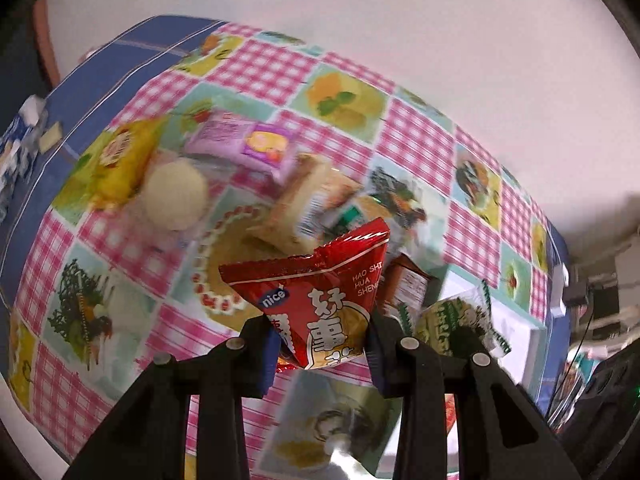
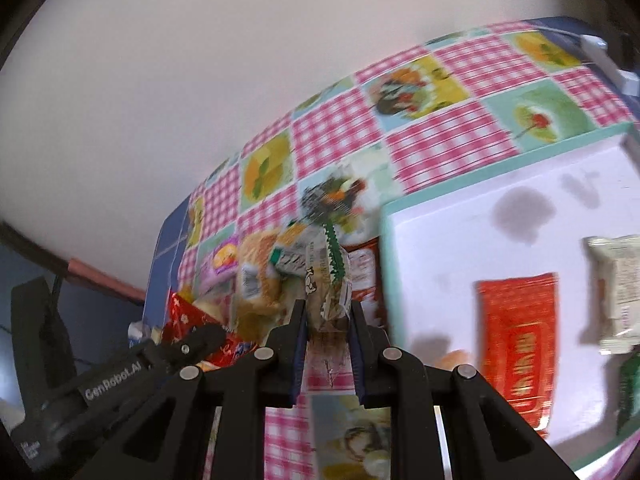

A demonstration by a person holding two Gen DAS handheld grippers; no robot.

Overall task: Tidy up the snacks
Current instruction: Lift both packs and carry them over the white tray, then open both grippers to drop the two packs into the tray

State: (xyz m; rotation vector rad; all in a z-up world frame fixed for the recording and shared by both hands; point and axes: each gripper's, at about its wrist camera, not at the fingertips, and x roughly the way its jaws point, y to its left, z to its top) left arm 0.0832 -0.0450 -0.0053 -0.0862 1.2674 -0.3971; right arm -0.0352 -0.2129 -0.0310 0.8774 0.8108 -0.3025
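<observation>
My left gripper [image 1: 322, 336] is shut on a red peanut snack packet [image 1: 324, 304] and holds it above the checked tablecloth. My right gripper [image 2: 329, 320] is shut on a green-and-cream snack packet [image 2: 330, 280], which also shows at the right of the left wrist view [image 1: 456, 326]. A pile of snacks lies beyond: a yellow packet [image 1: 116, 160], a purple packet [image 1: 248, 144], a round white bun [image 1: 176, 194] and a beige packet [image 1: 308, 208]. A white tray [image 2: 460, 232] at the right holds a red packet [image 2: 520, 340] and a pale packet [image 2: 618, 288].
The tablecloth [image 1: 416, 140] covers a blue surface [image 1: 120, 56] against a white wall. The left gripper's body [image 2: 120, 372] sits at the lower left of the right wrist view. A brown packet [image 1: 408, 284] lies by the tray's edge [image 1: 516, 320].
</observation>
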